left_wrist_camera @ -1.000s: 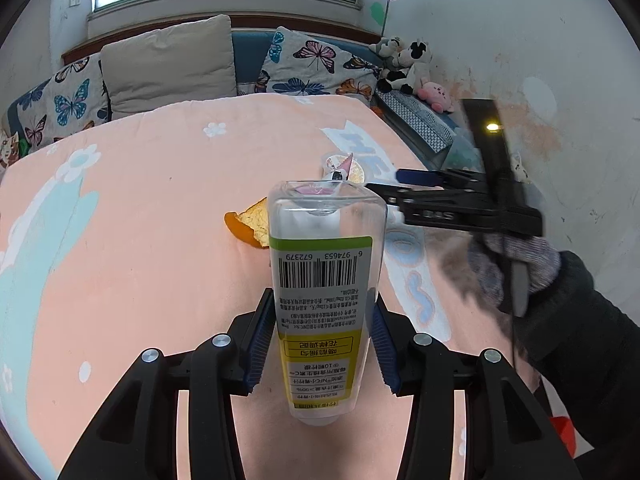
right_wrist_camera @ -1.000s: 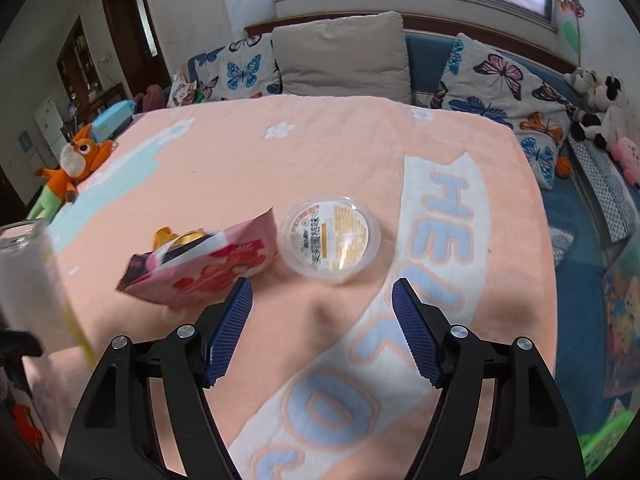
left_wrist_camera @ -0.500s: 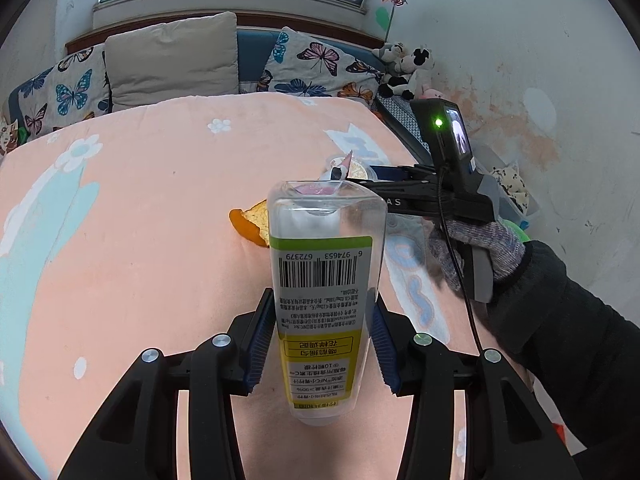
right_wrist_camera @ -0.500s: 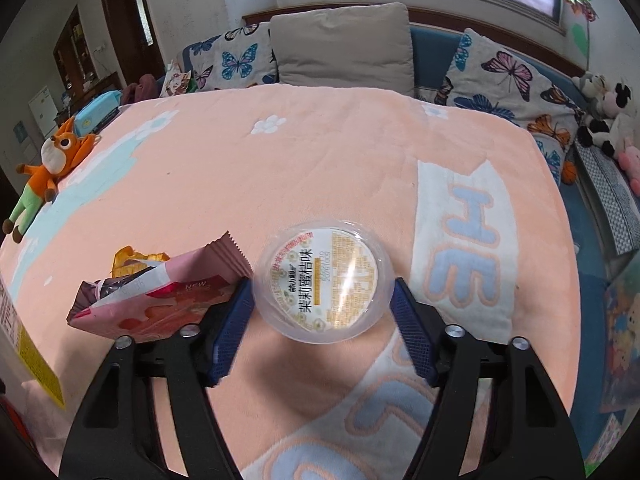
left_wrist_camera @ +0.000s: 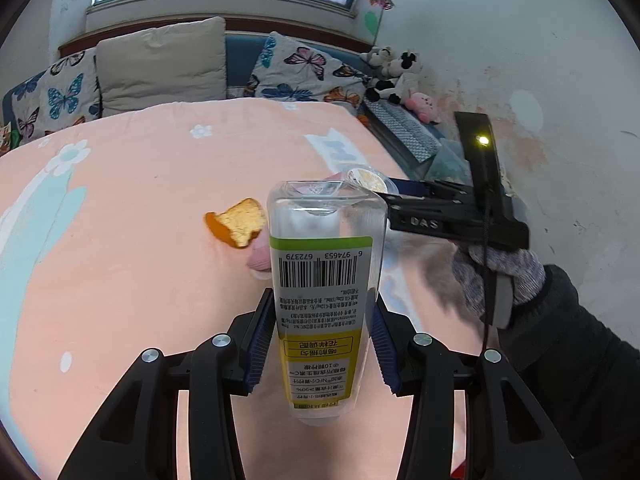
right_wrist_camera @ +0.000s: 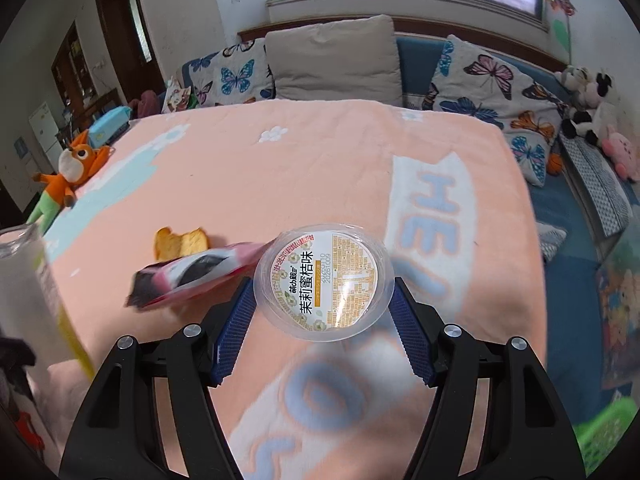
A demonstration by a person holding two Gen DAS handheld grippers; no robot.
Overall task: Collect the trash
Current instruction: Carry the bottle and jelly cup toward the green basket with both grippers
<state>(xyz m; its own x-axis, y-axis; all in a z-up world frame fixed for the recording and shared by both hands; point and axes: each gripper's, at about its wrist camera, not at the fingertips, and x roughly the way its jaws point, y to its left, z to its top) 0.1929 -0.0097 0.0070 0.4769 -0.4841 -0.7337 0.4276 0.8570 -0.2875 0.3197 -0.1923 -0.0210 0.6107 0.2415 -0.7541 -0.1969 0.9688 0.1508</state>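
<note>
A: What's the left gripper [left_wrist_camera: 320,344] got?

B: A clear plastic bottle [left_wrist_camera: 325,280] with a green-yellow label, clamped upside down. The right gripper [right_wrist_camera: 322,324] squeezes a round jelly cup [right_wrist_camera: 323,280] (printed lid up), above the peach blanket [right_wrist_camera: 320,160]. Orange peel [right_wrist_camera: 180,243] lies beside a pink wrapper [right_wrist_camera: 192,280]; butterfly cushions [right_wrist_camera: 492,84] behind.

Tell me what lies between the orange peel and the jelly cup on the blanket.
In the right wrist view, a pink snack wrapper lies between the orange peel and the jelly cup, which the right gripper holds.
</note>
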